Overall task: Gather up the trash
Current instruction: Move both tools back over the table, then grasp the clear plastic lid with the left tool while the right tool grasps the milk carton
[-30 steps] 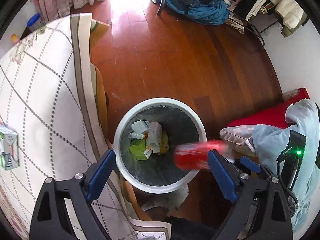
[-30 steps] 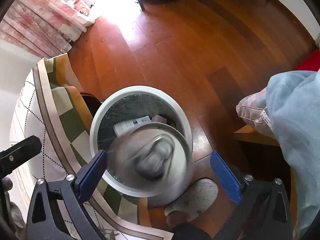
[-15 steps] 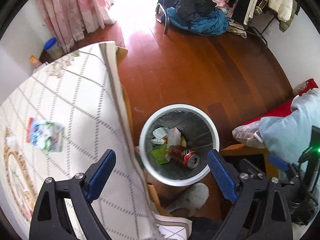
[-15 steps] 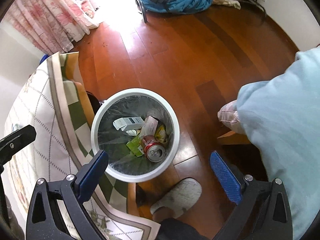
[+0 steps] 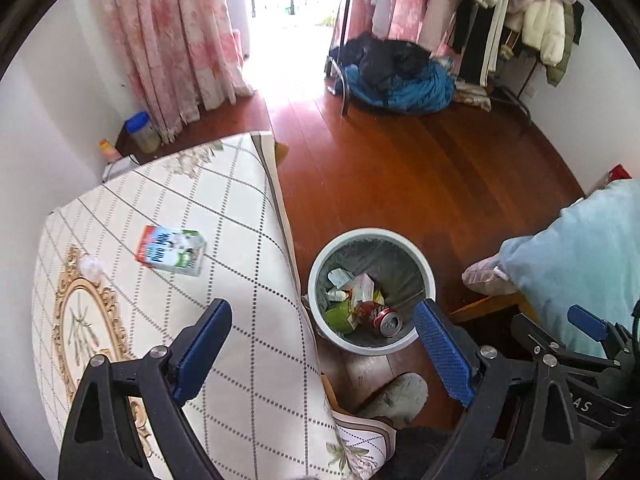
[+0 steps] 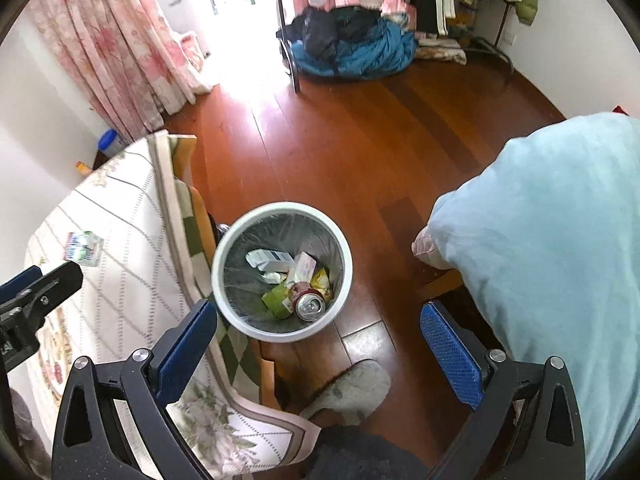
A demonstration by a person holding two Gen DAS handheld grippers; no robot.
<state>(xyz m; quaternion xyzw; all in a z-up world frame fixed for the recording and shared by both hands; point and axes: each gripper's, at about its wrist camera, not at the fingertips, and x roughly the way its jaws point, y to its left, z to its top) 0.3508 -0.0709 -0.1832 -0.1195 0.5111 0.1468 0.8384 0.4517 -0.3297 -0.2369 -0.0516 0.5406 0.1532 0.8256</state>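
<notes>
A white round trash bin (image 5: 425,270) (image 6: 343,248) stands on the wooden floor beside the table. In it lie a red soda can (image 5: 378,317) (image 6: 307,302), a green carton and several paper scraps. A milk carton (image 5: 172,250) (image 6: 83,248) lies flat on the table's checked cloth (image 5: 224,216). A small white crumpled scrap (image 5: 91,266) lies left of it. My left gripper (image 5: 320,350) is open and empty, high above the table edge and bin. My right gripper (image 6: 318,344) is open and empty above the bin.
A grey slipper (image 5: 394,398) (image 6: 352,388) is on the floor below the bin. A light blue sleeve (image 6: 552,240) fills the right side. Pink curtains (image 5: 172,36), a clothes rack and a blue clothes pile (image 5: 400,80) stand at the back. A blue-lidded jar (image 5: 140,132) sits past the table.
The red can left my right gripper and dropped into the bin. Both grippers have since risen and pulled back, so the table and milk carton come into view.
</notes>
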